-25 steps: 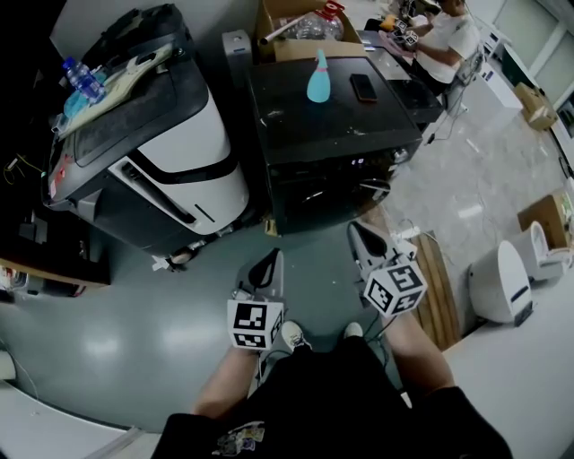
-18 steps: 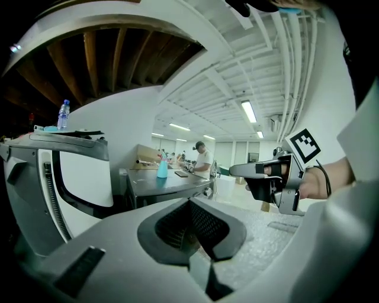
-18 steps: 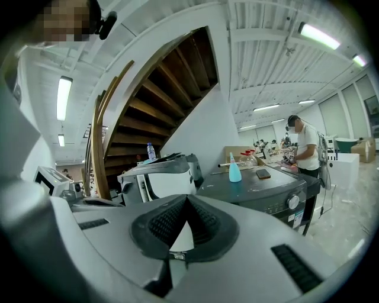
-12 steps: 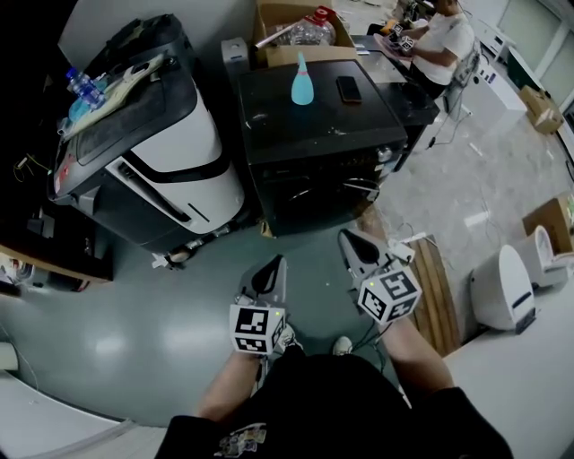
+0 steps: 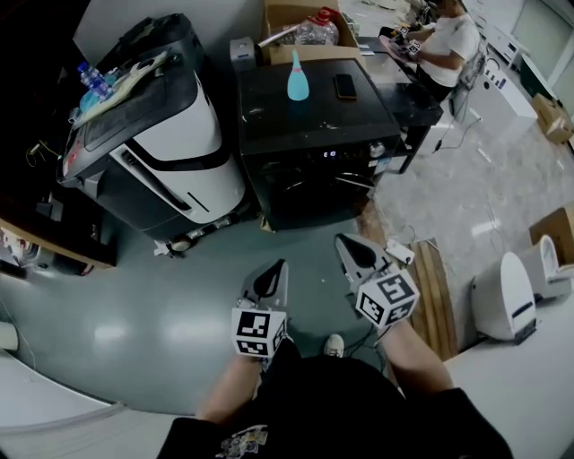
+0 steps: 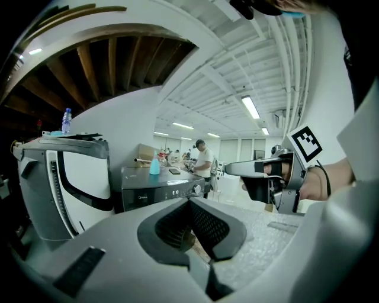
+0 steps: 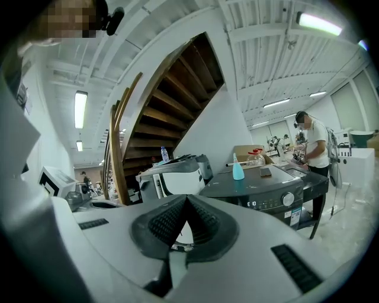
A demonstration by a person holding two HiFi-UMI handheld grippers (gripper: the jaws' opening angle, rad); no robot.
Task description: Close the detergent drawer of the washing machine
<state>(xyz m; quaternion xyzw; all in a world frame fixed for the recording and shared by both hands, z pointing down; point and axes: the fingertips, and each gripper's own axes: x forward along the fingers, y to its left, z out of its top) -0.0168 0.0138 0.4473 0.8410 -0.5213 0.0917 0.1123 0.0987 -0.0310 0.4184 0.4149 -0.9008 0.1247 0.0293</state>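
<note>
The black washing machine (image 5: 314, 134) stands ahead of me, its lit display (image 5: 330, 154) on the front panel (image 6: 160, 192). No drawer visibly stands out from that panel. On its top are a blue bottle (image 5: 297, 79) and a phone (image 5: 343, 85). My left gripper (image 5: 279, 264) hovers over the floor short of the machine, jaws shut and empty. My right gripper (image 5: 342, 240) is beside it, a little closer to the machine, also shut and empty. The left gripper view shows its own closed tips (image 6: 189, 200) and the right gripper (image 6: 231, 170) to the right.
A white and black machine (image 5: 170, 143) with a water bottle (image 5: 92, 79) on it stands left of the washer. Behind are a cardboard box (image 5: 305, 27) and a seated person (image 5: 444, 40). A wooden board (image 5: 435, 287) and a white appliance (image 5: 502, 296) lie to my right.
The person is stepping, and the view has shifted: more of the washer's front panel and its display now shows. Both grippers stay shut and empty, held side by side.
</note>
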